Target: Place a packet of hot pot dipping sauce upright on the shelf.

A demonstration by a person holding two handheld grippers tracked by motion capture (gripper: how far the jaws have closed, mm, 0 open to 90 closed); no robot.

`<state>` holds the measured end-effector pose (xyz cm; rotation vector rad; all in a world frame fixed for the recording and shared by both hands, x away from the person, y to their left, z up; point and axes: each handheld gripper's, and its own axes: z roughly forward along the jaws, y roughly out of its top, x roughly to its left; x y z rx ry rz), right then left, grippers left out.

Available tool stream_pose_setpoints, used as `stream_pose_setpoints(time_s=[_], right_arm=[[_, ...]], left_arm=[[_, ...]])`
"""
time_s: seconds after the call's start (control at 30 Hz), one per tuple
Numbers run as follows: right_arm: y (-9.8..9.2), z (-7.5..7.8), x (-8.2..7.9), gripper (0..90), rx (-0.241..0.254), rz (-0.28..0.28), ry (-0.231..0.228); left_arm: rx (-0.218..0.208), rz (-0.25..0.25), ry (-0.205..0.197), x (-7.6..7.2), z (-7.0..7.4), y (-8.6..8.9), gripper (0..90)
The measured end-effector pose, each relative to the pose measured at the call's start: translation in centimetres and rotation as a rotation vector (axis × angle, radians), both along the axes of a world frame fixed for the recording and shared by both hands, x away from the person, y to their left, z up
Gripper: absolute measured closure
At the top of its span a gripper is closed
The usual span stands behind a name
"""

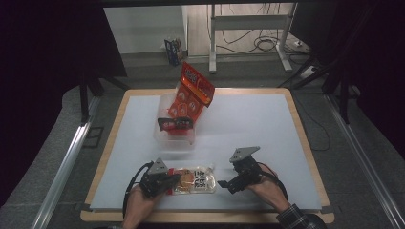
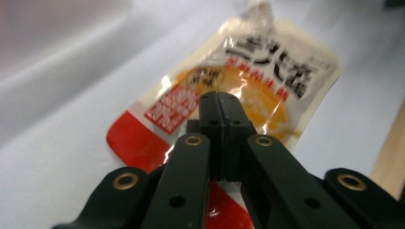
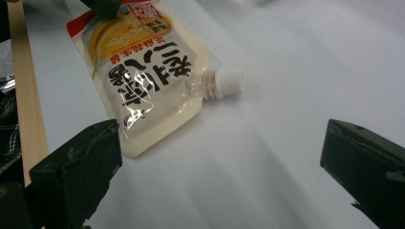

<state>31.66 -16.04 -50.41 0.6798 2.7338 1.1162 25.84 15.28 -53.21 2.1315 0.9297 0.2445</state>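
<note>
Left gripper (image 1: pixel 173 182) fingers pressed together, pinching the pouch (image 1: pixel 195 180) at its red end, likely to anchor it. Pouch lay flat near the desk's (image 1: pixel 248 124) front edge. Right gripper (image 1: pixel 224 183) fingers spread just beside the cap (image 3: pixel 224 81); bare desk beyond. Bin (image 1: pixel 165 136) stood behind.

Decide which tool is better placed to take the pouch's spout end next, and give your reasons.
The right tool. Its jaws stand open just beside the spout end of the pouch, while the left tool is shut over the pouch's red end.
</note>
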Motion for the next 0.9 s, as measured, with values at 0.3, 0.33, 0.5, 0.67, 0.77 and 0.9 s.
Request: stream_pose_setpoints(time_s=[0.3, 0.33, 0.5, 0.67, 0.77, 0.9], right_arm=[[0.2, -0.3, -0.1, 0.0, -0.003, -0.003, 0.013], [0.2, -0.3, -0.2, 0.0, -0.005, -0.002, 0.014], [0.5, -0.1, -0.4, 0.0, 0.003, -0.006, 0.023], [0.5, -0.1, -0.4, 0.0, 0.011, -0.006, 0.033], [0.7, -0.1, -0.4, 0.0, 0.011, 0.003, 0.038], [1.0, -0.1, -0.6, 0.0, 0.006, 0.014, 0.057]], left_arm=[[0.037, 0.015, 0.024, -0.1, -0.2, 0.7, 90.0], [0.043, 0.016, 0.023, -0.1, -0.2, 0.7, 90.0], [0.053, 0.022, 0.024, -0.2, -0.4, 0.8, 90.0], [0.046, 0.034, 0.035, -0.2, -0.6, 1.1, 90.0], [0.044, 0.039, 0.041, -0.2, -0.7, 1.2, 90.0], [0.033, 0.050, 0.047, -0.3, -0.8, 1.3, 90.0]])
